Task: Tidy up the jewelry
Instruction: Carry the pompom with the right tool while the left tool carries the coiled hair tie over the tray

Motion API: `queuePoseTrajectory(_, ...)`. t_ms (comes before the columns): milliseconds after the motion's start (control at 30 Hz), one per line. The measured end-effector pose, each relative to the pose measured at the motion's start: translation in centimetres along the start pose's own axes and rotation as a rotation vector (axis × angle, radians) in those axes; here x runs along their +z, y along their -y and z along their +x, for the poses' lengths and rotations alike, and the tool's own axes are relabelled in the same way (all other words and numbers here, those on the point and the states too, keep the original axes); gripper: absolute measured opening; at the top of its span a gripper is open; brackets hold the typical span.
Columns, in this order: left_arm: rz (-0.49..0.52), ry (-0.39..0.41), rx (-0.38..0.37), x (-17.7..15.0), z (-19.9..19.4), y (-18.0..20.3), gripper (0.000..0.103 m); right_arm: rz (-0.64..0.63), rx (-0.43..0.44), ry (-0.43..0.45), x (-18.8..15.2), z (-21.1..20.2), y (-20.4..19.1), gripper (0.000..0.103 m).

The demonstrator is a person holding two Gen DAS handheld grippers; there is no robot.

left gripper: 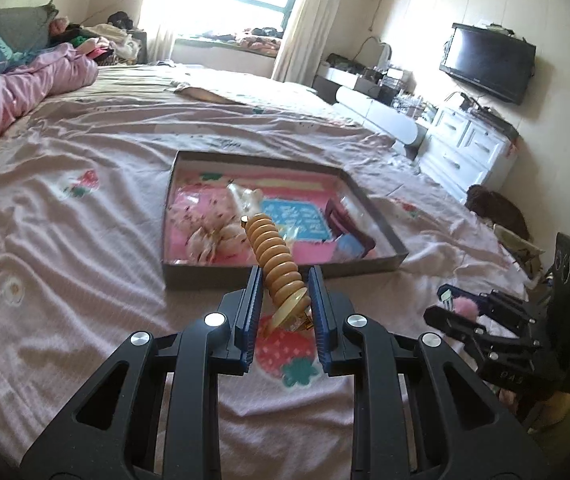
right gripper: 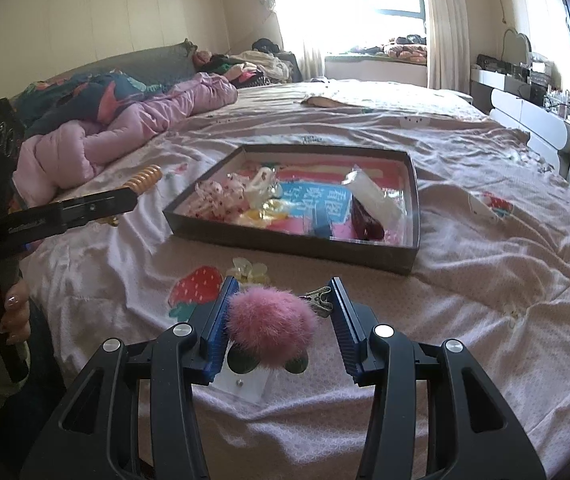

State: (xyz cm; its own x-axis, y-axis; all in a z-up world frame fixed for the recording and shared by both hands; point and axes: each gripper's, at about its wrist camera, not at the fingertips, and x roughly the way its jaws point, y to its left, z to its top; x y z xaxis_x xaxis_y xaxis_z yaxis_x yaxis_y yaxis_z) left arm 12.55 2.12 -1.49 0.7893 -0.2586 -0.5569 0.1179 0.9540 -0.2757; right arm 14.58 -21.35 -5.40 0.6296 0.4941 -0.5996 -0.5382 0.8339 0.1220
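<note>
My left gripper (left gripper: 285, 280) is shut on a tan ribbed hair clip (left gripper: 273, 256), which sticks out forward over the near wall of a dark shallow tray (left gripper: 205, 276). From the right wrist view, the left gripper (right gripper: 125, 198) and the ribbed clip (right gripper: 147, 178) hang to the left of the tray (right gripper: 285, 248). My right gripper (right gripper: 283, 284) is shut on a pink pom-pom clip (right gripper: 271, 326), with its metal clasp (right gripper: 319, 300) against the right finger. The tray holds a floral scrunchie (right gripper: 217, 196), clear bags and a dark red item (right gripper: 369, 220).
A pale yellow flower clip (right gripper: 249, 272) and a clear card (right gripper: 241, 384) lie on the pink sheet before the tray. A pink quilt (right gripper: 125, 132) is heaped at the left. White drawers (left gripper: 465, 152) and a TV (left gripper: 485, 60) stand right of the bed. A hand (right gripper: 9, 312) grips the left handle.
</note>
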Motion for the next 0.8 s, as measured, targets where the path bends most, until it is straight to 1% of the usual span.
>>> queuePoseTrajectory(200,0.018,0.034,-0.016,2.2,0.4,1.0,0.016,-0.007,-0.022,0.036,1.9,-0.5,0.3,0.044)
queuePoseTrajectory(400,0.056,0.052,-0.019,3.9,1.3,2.2,0.016,-0.001,-0.048,0.075,3.9,-0.6,1.4,0.044)
queuePoseTrajectory(800,0.085,0.037,-0.020,6.4,5.1,3.1,0.016,0.024,-0.083,0.108,6.8,0.6,3.9,0.044)
